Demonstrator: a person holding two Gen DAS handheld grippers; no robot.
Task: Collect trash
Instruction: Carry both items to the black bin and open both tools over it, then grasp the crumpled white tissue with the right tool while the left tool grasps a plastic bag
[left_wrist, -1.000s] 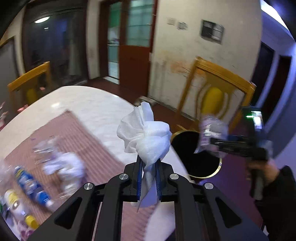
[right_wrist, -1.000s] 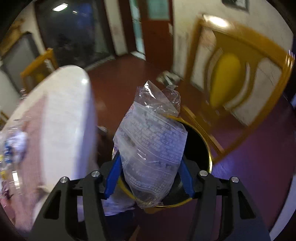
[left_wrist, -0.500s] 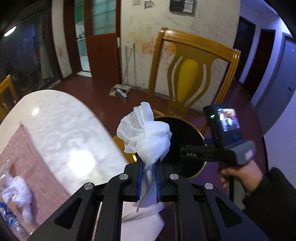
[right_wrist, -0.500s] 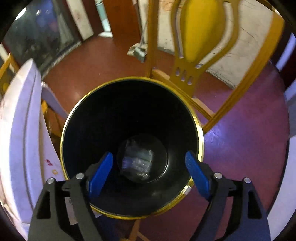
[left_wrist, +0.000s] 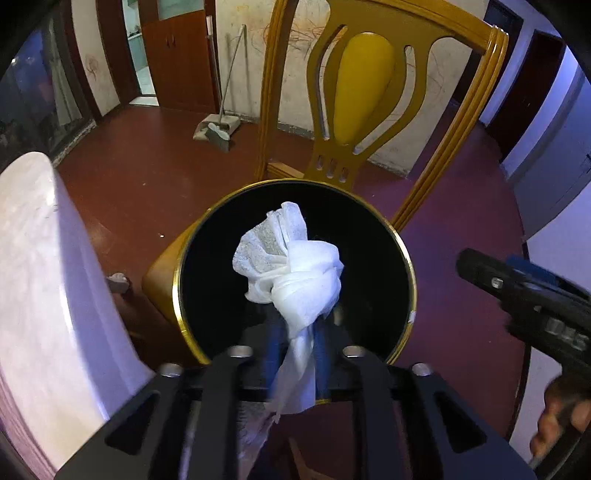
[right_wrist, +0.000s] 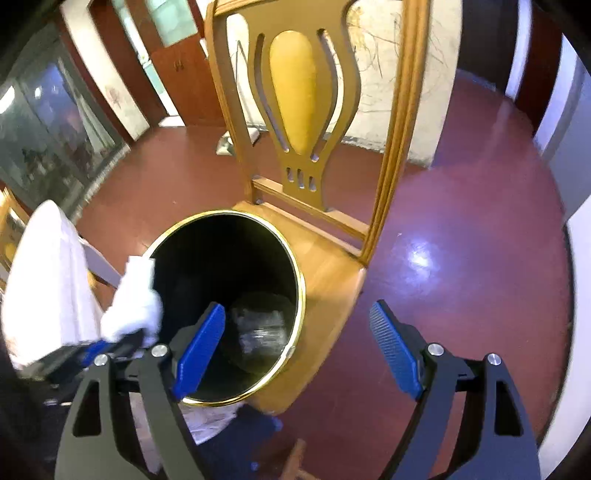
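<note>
You're in a home dining room: a yellow wooden chair (left_wrist: 369, 92) at twelve o'clock, broom and dustpan (left_wrist: 218, 129) against the scribbled wall (left_wrist: 436, 70), pale worktop (left_wrist: 44, 266) at nine o'clock.

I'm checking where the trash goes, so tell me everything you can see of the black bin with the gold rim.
The bin is a round, open-topped can, glossy black inside, with a thin gold rim. It stands upright on the wooden chair's seat, in front of the backrest and beside the white table edge. A crumpled clear plastic bag lies at its bottom. The knotted white tissue hangs over its mouth between the left gripper's opening jaws. No lid or liner shows.
</note>
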